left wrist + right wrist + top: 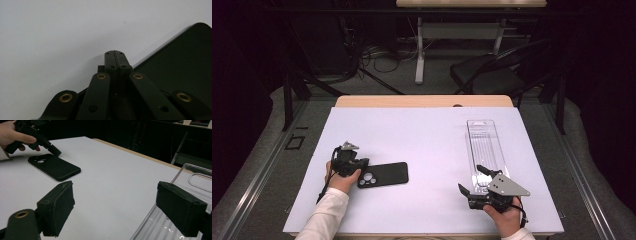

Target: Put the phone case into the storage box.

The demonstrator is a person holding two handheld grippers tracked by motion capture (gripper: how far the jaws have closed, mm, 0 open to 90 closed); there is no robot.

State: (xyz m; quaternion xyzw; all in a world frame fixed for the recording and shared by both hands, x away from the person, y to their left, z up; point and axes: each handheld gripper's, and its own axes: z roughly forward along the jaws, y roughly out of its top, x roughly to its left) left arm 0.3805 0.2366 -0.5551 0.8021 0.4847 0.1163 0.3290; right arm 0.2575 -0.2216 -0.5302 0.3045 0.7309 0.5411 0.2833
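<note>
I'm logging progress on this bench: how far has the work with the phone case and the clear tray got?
Early on. Nothing looks finished: the black phone case lies flat on the white table, apart from the clear plastic tray. In hand: the left tool is shut, its tip at the case's camera end; the right tool is open at the tray's near end, gripping nothing. Any lifting or placing remains.

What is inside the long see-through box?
The clear box looks empty: only its ribbed bottom shows through. Its near end is hidden behind the right tool, so that bit stays unseen.
</note>
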